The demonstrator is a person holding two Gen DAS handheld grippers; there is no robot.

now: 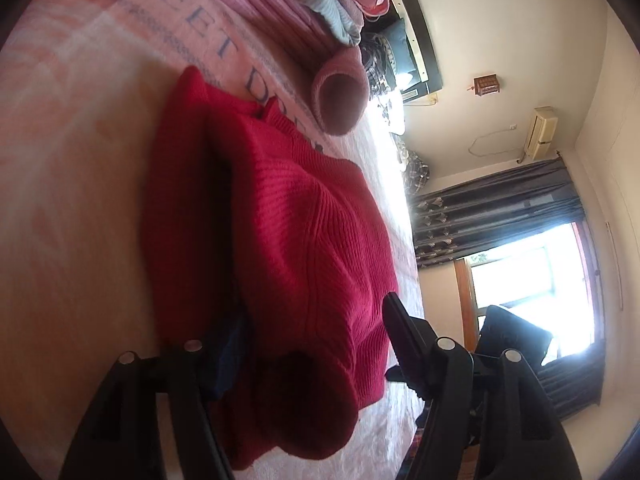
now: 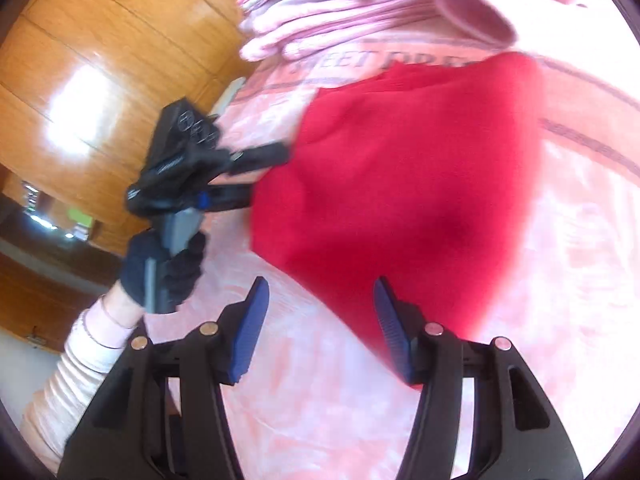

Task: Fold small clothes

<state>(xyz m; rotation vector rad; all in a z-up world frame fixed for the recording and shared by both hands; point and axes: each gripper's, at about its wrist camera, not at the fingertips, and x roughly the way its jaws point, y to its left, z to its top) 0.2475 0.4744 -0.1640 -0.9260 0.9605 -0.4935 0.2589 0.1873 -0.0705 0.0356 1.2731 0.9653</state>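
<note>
A red knit sweater (image 1: 288, 208) lies bunched on the pink blanket (image 1: 80, 160) of a bed. My left gripper (image 1: 312, 320) is open at its near end, with a rolled part of the sweater between the fingers. One finger (image 1: 400, 332) shows on the right; the other is mostly hidden behind the fabric. In the right wrist view the left gripper (image 2: 256, 172) sits against the left edge of the sweater (image 2: 400, 168), held by a dark-gloved hand (image 2: 160, 264). My right gripper (image 2: 320, 284) is open above the blanket (image 2: 320, 400), with the sweater's near corner by its right finger.
A pink bolster (image 1: 340, 96) (image 2: 472, 12) and a stack of folded pink bedding (image 2: 320, 20) lie beyond the sweater. A wooden wardrobe (image 2: 100, 60) stands past the bed's left side. A window with dark curtains (image 1: 500, 208) is beyond the far edge.
</note>
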